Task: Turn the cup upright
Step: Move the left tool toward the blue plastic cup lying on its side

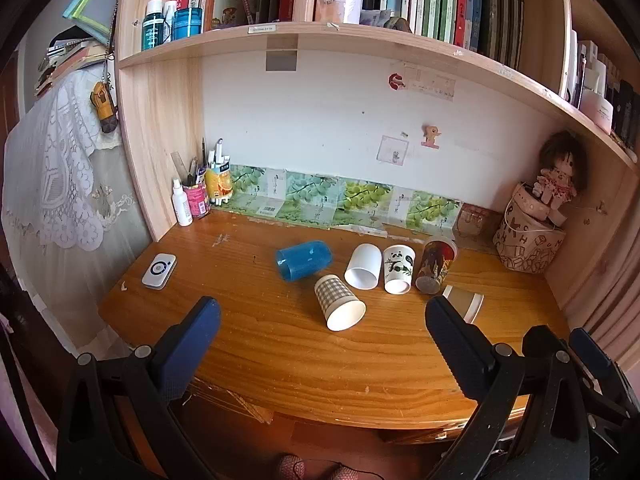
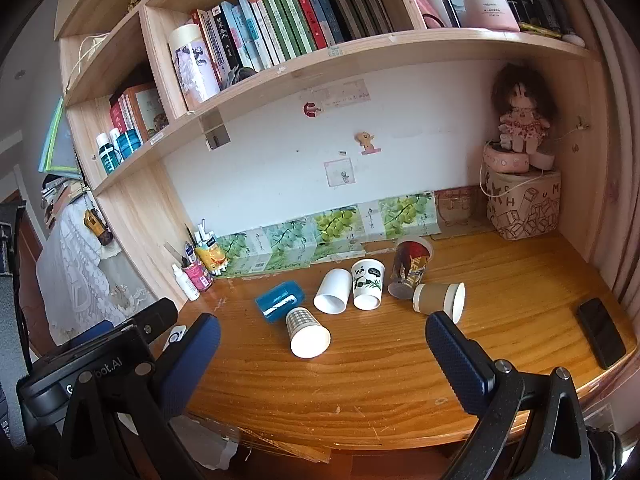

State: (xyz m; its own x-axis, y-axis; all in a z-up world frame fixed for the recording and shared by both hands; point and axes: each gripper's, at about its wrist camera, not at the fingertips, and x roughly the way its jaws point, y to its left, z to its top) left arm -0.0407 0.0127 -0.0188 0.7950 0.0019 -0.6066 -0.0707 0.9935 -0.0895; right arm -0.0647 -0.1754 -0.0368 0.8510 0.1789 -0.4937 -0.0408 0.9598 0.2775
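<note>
Lying sideways: six cups (image 1: 340, 304) | wooden desk (image 1: 280, 360) under bookshelf (image 1: 320, 36) | both jaws wide apart, empty

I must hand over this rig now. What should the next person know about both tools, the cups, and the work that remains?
Left tool: open, empty, held above the desk's near edge.
Right tool: open, empty, same height.
Six cups lie on their sides mid-desk: blue cup, checked cup, white cup, panda cup, dark printed cup, brown sleeved cup.
Done: nothing; no cup stands upright.
Left: stand the cups upright. The checked cup lies nearest.
</note>
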